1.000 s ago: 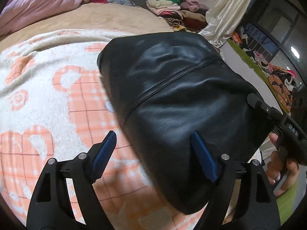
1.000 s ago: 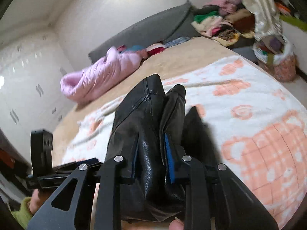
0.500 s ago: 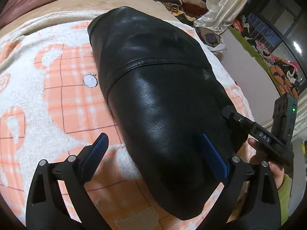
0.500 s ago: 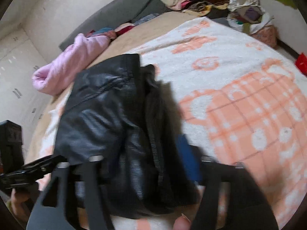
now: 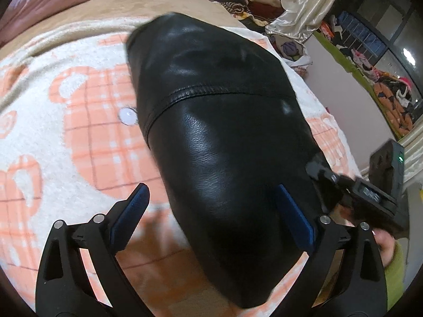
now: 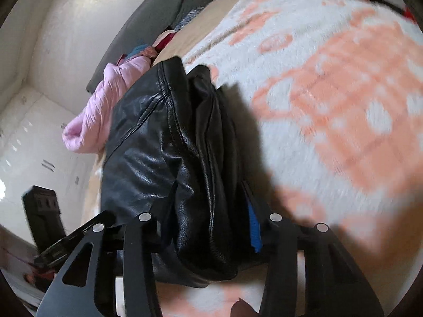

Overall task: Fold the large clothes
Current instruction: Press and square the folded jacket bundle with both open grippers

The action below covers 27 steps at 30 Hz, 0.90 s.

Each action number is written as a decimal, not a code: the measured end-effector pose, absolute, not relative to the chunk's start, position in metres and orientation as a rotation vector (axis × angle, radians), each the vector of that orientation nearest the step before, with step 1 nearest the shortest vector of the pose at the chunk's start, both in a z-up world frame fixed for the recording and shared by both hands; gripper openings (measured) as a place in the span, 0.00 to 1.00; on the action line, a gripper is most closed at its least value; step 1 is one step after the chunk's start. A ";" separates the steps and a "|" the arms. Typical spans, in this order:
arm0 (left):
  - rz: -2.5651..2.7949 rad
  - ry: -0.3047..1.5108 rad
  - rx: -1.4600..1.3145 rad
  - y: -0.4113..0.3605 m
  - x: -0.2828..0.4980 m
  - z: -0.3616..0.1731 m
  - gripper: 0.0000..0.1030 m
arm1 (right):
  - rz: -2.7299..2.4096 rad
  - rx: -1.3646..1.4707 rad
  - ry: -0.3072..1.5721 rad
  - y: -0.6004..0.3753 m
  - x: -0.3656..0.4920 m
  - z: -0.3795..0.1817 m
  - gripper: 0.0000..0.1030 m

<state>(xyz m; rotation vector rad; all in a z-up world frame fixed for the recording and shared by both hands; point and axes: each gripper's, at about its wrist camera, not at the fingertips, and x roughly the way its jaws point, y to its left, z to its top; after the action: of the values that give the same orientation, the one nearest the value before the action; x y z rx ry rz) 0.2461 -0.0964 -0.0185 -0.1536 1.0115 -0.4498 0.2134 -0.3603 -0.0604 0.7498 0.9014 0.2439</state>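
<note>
Left wrist view: a folded black leather jacket (image 5: 224, 142) lies on the bed's peach-patterned blanket (image 5: 79, 121); left tongs (image 5: 211, 211) spread, unloaded; right tongs (image 6: 211, 227) closing around its edge. Next, likely smoothing or another fold.

Black left gripper (image 5: 211, 211) frame with silver screws and ribbed blue pads (image 5: 294, 216) (sleeve (image 5: 395, 272) is yellow-green).

You've got glossy, grained black leather on the jacket (image 5: 224, 137), lying over a fluffy, matt blanket (image 5: 66, 121).
</note>
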 end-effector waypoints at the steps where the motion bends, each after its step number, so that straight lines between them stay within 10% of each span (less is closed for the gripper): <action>1: -0.441 1.004 -0.148 -0.094 0.246 -0.017 0.86 | 0.270 0.771 0.905 -0.354 0.208 -0.061 0.41; 4: -0.402 0.998 -0.110 -0.090 0.249 -0.017 0.86 | 0.306 0.769 0.914 -0.334 0.198 -0.066 0.42; 8: -0.407 0.998 -0.106 -0.093 0.249 -0.019 0.87 | 0.234 0.694 0.948 -0.343 0.202 -0.055 0.79; 21: -0.396 0.984 -0.107 -0.093 0.243 -0.019 0.87 | 0.107 0.290 0.742 -0.315 0.286 0.021 0.76; 27: -0.387 0.986 -0.093 -0.097 0.243 -0.018 0.87 | 0.190 0.232 0.760 -0.299 0.317 0.000 0.10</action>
<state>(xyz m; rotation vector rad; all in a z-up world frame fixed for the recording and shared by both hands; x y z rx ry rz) 0.2432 -0.0966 -0.0179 -0.0934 0.9862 -0.3871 0.3169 -0.2985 0.0003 0.2320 0.7605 0.1899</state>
